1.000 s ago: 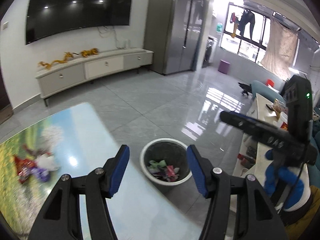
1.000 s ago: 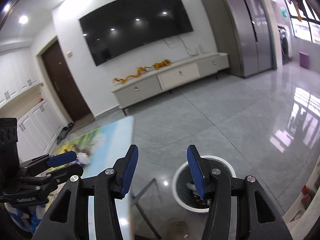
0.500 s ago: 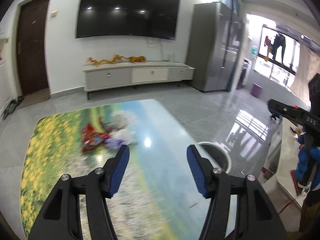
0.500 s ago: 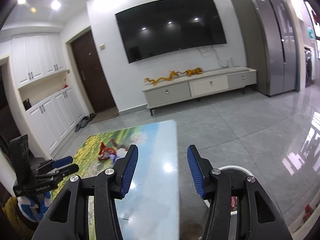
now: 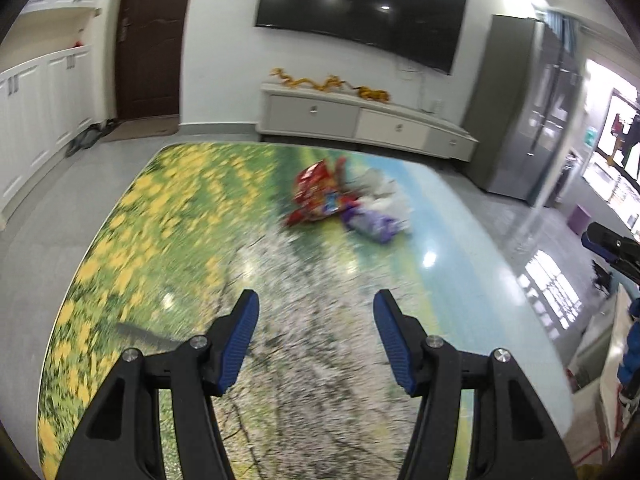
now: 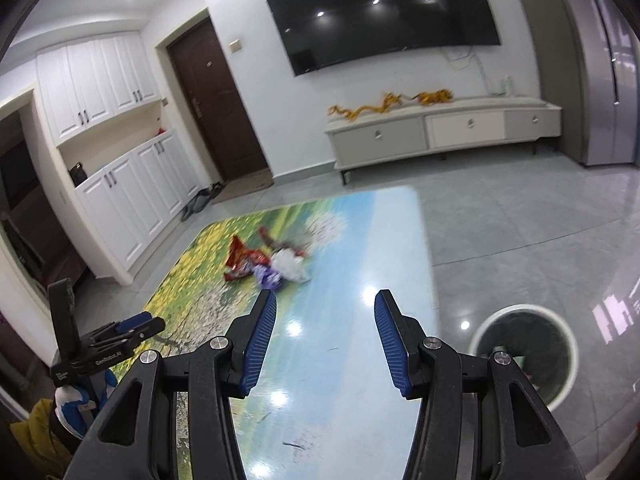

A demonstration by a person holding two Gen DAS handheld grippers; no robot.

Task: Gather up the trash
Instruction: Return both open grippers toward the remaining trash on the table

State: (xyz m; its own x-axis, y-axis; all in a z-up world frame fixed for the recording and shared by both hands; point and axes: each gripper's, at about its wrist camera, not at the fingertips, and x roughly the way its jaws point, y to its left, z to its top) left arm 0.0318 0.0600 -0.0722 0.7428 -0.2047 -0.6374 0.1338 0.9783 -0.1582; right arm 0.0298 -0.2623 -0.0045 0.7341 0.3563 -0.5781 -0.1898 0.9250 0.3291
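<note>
Both tongs empty, jaws parted halfway: left tongs (image 5: 316, 336) and right tongs (image 6: 325, 338), nothing between the blue pads. Swung off the bin (image 6: 524, 354) and round to the table (image 5: 168, 240) within the last second. Now aimed down at the trash (image 5: 344, 208), a red wrapper, purple wrapper and white scraps heaped at the table's far side, well ahead of both. Bin on the floor just right of the table. Next pickup probably coming, reach not yet made.
</note>
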